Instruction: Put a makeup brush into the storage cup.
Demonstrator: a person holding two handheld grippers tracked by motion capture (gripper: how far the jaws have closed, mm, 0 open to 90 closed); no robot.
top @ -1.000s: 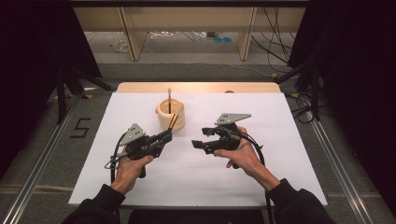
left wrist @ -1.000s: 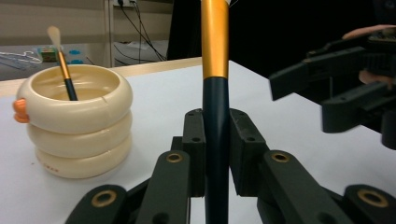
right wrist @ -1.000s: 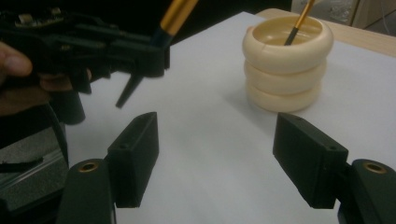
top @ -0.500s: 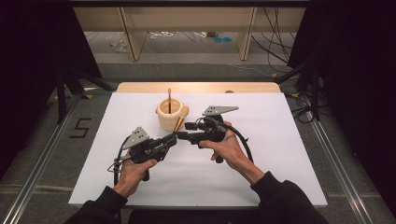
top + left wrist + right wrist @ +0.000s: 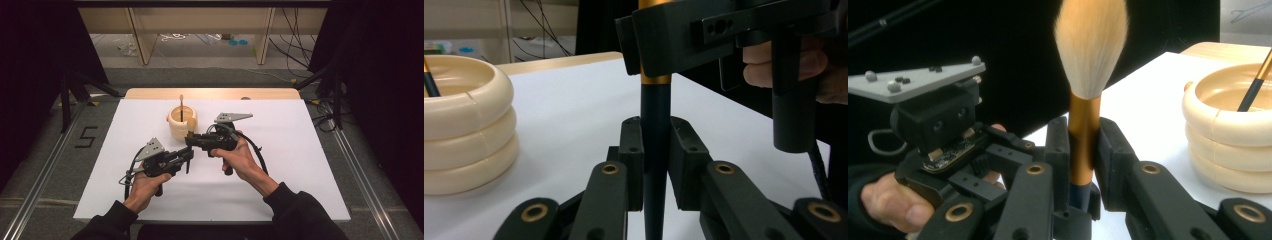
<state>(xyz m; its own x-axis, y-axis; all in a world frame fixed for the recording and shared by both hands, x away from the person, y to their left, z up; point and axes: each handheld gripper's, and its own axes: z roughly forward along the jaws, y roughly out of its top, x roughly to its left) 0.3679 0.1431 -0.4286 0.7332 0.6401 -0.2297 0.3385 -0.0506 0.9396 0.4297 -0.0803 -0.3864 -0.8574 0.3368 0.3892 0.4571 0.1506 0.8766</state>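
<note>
A makeup brush (image 5: 1090,45) with a pale tuft, gold ferrule and dark handle (image 5: 656,150) stands upright between both grippers. My left gripper (image 5: 656,145) is shut on the dark handle low down. My right gripper (image 5: 1083,145) has just been closing and now clamps the gold ferrule above it. In the high view the left gripper (image 5: 189,155) and right gripper (image 5: 190,140) meet tip to tip just in front of a cream ribbed cup (image 5: 181,125). A second brush (image 5: 181,103) leans inside that cup.
The cup (image 5: 464,125) sits close beside the held brush on a white sheet (image 5: 300,150) that covers a wooden table. Beyond the table's far edge lie shelf legs and loose cables on the floor.
My right gripper moved left to the left gripper's tip and its jaws closed on the brush. The left hand stayed where it was, still holding the brush.
</note>
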